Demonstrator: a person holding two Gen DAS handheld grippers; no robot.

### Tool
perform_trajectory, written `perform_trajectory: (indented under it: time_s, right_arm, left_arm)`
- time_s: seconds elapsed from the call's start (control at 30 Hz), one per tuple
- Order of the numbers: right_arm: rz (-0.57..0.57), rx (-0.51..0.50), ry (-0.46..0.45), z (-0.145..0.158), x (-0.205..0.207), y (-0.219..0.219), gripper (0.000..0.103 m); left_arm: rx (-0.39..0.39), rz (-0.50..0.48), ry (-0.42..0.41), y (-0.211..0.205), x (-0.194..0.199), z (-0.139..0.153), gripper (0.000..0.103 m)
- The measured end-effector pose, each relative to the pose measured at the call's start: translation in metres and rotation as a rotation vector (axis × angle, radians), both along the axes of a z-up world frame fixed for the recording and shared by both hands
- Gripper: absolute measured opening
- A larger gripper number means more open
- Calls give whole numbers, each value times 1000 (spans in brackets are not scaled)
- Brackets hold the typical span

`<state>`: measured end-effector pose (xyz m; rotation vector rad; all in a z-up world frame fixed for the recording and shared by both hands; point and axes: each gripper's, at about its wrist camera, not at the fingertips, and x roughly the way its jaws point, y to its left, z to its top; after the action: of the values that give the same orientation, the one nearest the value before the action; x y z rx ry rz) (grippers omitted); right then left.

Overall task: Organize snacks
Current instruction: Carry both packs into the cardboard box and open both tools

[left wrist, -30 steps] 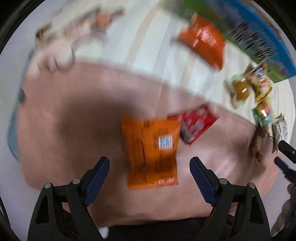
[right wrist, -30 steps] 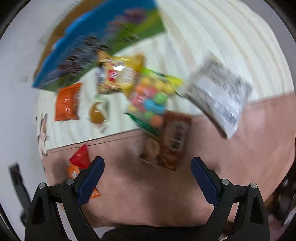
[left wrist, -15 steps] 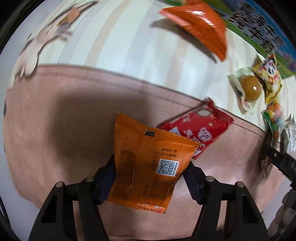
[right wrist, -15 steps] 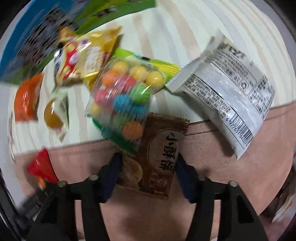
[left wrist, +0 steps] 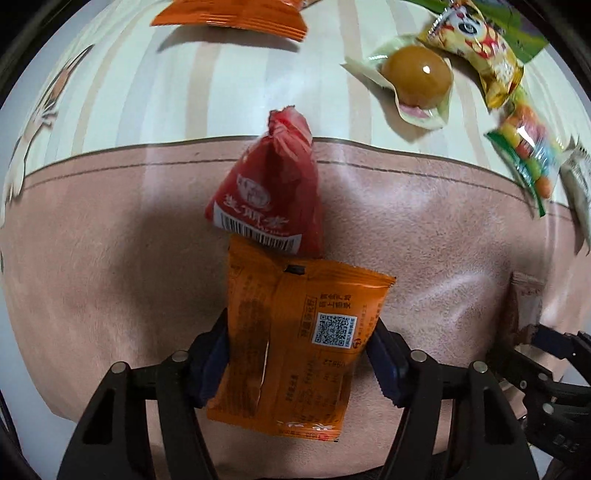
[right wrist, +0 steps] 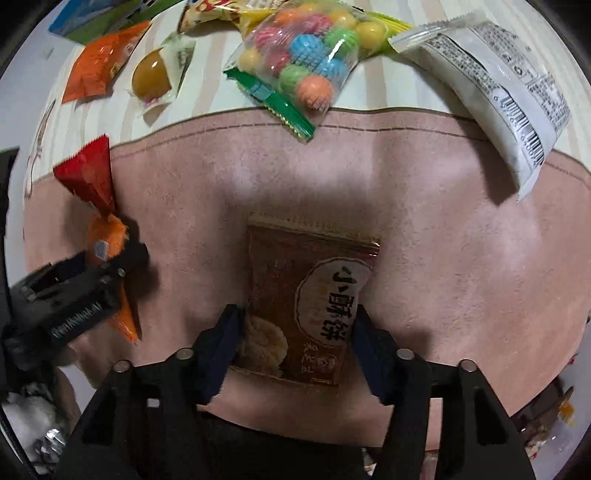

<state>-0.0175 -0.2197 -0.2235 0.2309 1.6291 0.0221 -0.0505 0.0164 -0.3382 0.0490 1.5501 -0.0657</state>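
My left gripper (left wrist: 299, 332) is shut on an orange snack packet (left wrist: 295, 343), its blue pads pressing on both side edges, over the pink mat (left wrist: 92, 240). The packet's top edge overlaps a red packet (left wrist: 273, 199) lying just beyond it. In the right wrist view the left gripper (right wrist: 74, 291) shows at the left with the orange packet (right wrist: 110, 240) and the red packet (right wrist: 88, 173). My right gripper (right wrist: 295, 325) has a brown biscuit packet (right wrist: 306, 295) between its jaws. The jaws are opening, with the pads still against the packet's sides.
On the striped cloth (left wrist: 147, 92) beyond the mat lie another orange packet (right wrist: 99, 66), a packed brown egg (right wrist: 155, 74), a yellow packet (left wrist: 480, 48), a clear bag of coloured candy balls (right wrist: 303, 62) and a white packet (right wrist: 495, 85). A blue-green box (right wrist: 92, 14) sits at the far left.
Both grippers came down and shut on their packets. The brown packet has come away from under the candy bag onto the mat. The orange packet now sits below the red one.
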Motion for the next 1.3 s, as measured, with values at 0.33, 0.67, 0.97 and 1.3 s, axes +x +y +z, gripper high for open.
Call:
perform_trajectory:
  time_s: [0.33, 0.67, 0.97, 1.3]
  right_arm:
    - [-21, -36, -44, -4, -1, 23, 60]
    - [-53, 148, -186, 83, 23, 12, 59]
    - [-42, 186, -452, 213, 113, -30, 59]
    - [0, 12, -473, 235, 277, -32, 59]
  left_arm:
    - [-42, 4, 3, 12, 17, 27, 60]
    - [-236, -26, -115, -9, 55, 128, 60]
    - [-370, -15, -286, -6, 157, 251, 60]
    - [-259, 51, -240, 29, 293, 249, 60]
